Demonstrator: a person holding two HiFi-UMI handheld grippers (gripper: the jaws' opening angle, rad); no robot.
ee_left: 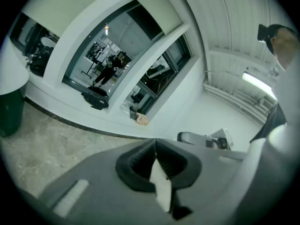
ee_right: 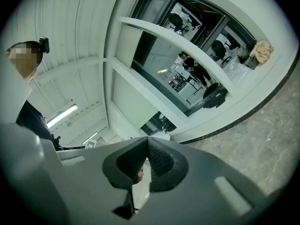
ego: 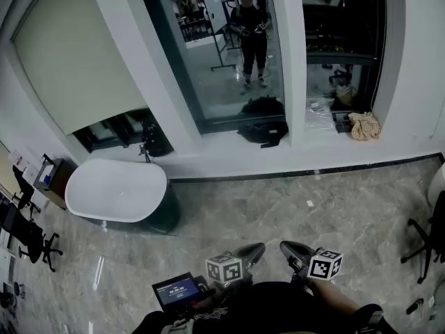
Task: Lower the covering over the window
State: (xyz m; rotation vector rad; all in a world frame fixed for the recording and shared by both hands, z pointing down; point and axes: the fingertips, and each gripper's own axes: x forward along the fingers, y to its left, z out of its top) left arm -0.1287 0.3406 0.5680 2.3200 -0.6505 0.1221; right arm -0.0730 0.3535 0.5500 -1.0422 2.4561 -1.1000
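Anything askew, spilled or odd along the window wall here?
Nothing spilled or broken. A black bag slumps on the window ledge and a crumpled tan bundle sits further right, clutter rather than damage. Only the left pane's blind is lowered, partway; the middle pane and right pane are bare.

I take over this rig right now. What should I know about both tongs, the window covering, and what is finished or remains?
Left tongs: shut, empty, held low near the body.
Right tongs: shut, empty, beside the left.
Blind on the left window: most of the way down, with a dark strip of glass uncovered under it.
Middle window and right window: no covering down.
Done: nothing gripped yet; the tongs are far from the windows.
Left: walk up, find the pull (not visible from here), and bring the blind fully down.
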